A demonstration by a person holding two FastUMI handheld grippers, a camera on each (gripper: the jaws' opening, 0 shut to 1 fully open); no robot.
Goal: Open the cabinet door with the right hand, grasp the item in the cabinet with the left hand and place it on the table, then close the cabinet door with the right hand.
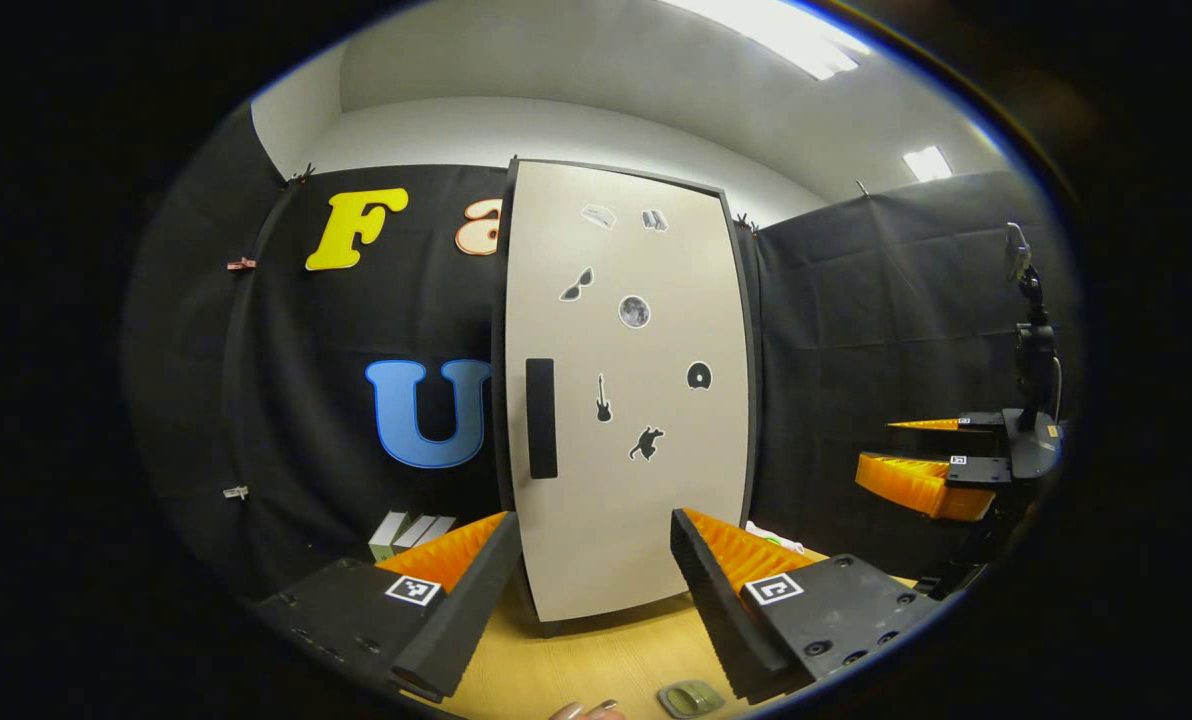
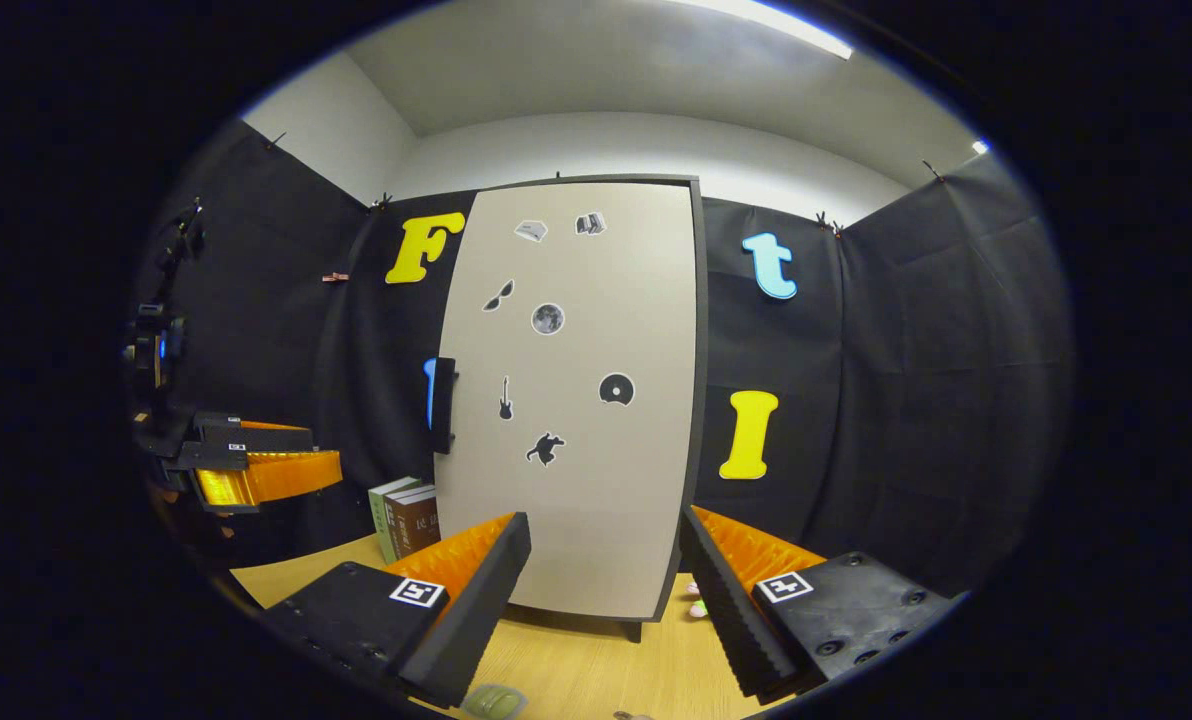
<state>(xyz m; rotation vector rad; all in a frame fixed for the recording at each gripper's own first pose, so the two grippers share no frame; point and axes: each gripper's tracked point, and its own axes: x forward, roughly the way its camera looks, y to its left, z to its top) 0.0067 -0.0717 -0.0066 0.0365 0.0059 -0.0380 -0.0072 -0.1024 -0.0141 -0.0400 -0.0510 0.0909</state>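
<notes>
Nearest us, L gripper [image 1: 586,575] and R gripper [image 2: 606,585] both gape, clamping nothing, above the table [image 1: 596,660]. We see the cabinet [image 2: 576,400] upright w/ door closed, handle [image 1: 541,418] on its left edge; item hidden. 2 books [image 2: 406,515] stand beside it.

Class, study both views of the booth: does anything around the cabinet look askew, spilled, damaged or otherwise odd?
Nothing stands out. The cabinet stands upright on the wooden table, its door shut, its dark handle straight. The books stand upright beside it. Both the left gripper and the right gripper are open, holding nothing.
</notes>
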